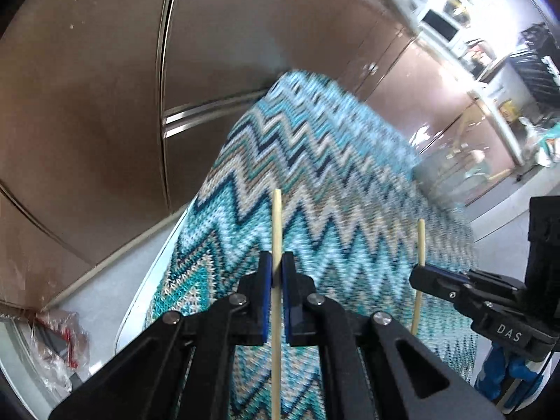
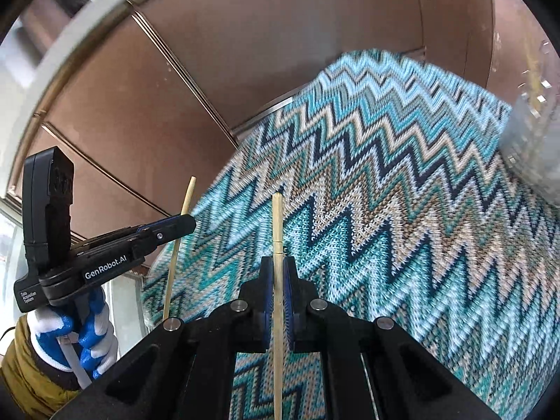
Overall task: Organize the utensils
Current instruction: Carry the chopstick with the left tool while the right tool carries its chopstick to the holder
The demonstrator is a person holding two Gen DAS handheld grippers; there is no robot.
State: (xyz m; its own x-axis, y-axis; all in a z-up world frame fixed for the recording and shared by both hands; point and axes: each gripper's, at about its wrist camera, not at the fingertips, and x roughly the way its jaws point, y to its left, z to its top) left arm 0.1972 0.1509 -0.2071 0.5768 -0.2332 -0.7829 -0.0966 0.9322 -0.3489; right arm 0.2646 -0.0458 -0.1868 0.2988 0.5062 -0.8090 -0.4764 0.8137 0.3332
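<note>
My left gripper (image 1: 277,266) is shut on a pale wooden chopstick (image 1: 277,224) that stands upright between its blue pads, above the zigzag teal cloth (image 1: 315,161). In the same view the right gripper (image 1: 420,276) comes in from the right, shut on a second chopstick (image 1: 421,241). In the right wrist view my right gripper (image 2: 278,269) pinches its chopstick (image 2: 277,220) upright over the cloth (image 2: 385,192). To the left there, the left gripper (image 2: 187,222) holds its chopstick (image 2: 186,196), gripped by a hand in a blue and white glove (image 2: 87,343).
Brown panelled walls (image 1: 105,87) rise behind the cloth. A clear container (image 2: 532,140), blurred, sits at the cloth's right edge. A crumpled plastic wrapper (image 1: 59,346) lies on the white surface at lower left. A shelf with appliances (image 1: 490,52) shows at the far upper right.
</note>
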